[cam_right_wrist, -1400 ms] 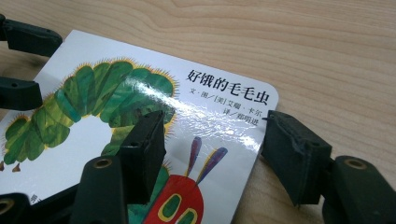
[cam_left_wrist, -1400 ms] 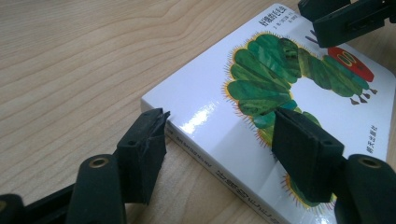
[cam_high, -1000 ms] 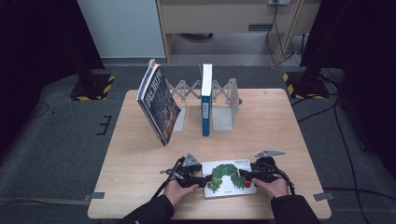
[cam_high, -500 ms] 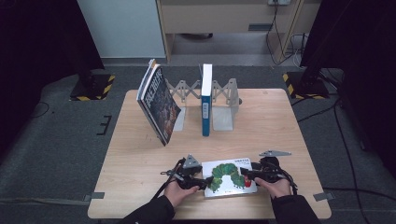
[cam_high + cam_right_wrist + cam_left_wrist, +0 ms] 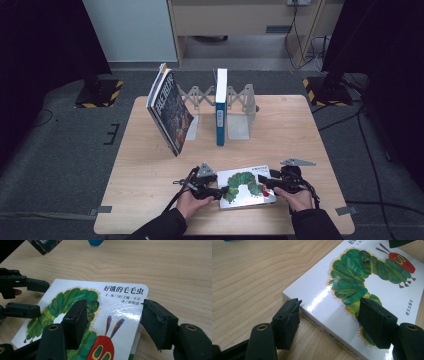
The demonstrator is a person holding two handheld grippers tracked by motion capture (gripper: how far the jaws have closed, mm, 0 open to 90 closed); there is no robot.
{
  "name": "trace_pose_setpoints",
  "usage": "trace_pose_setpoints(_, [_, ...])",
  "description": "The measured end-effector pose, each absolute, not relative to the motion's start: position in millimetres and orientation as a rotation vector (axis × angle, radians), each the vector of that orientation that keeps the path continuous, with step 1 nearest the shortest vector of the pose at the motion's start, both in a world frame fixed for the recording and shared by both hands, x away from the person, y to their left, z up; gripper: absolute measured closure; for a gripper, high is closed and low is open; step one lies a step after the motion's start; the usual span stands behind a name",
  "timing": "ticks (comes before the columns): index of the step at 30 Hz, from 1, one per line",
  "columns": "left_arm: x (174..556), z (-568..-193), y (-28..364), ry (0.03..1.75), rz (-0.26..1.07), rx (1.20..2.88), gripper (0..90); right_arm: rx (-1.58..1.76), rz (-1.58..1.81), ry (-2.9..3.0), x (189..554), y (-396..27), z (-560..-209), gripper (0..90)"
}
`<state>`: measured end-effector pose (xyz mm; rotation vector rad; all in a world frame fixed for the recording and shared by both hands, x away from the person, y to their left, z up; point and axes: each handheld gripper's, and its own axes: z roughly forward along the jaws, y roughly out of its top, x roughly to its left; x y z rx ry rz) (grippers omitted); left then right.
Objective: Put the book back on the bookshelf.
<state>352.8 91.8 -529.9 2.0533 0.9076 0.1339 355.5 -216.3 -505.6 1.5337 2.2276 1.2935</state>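
A white picture book [image 5: 247, 186] with a green caterpillar on its cover lies flat near the front edge of the wooden table [image 5: 150, 170]. My left gripper [image 5: 220, 191] is at the book's left edge and my right gripper [image 5: 265, 182] at its right edge. In the left gripper view the left gripper [image 5: 330, 306] stands open astride the spine corner, one jaw on the table against the book [image 5: 352, 277], the other over the cover. In the right gripper view the right gripper [image 5: 115, 305] is open too, one jaw over the cover [image 5: 62, 305], the other beside the book's right edge.
At the back of the table a dark-covered book [image 5: 167, 112] leans to the left against a metal folding book rack [image 5: 240, 107]. A blue-spined book [image 5: 220, 107] stands upright in that rack. Bare wood lies between the rack and the picture book.
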Motion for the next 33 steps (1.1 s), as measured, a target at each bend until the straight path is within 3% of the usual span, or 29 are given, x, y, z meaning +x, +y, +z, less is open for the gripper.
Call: trace_pose_setpoints(33, [353.0,-536.2,92.5,0.943,0.111,2.01,17.2,1.568,1.418,2.17,347.6,-216.5,-497.6,29.0])
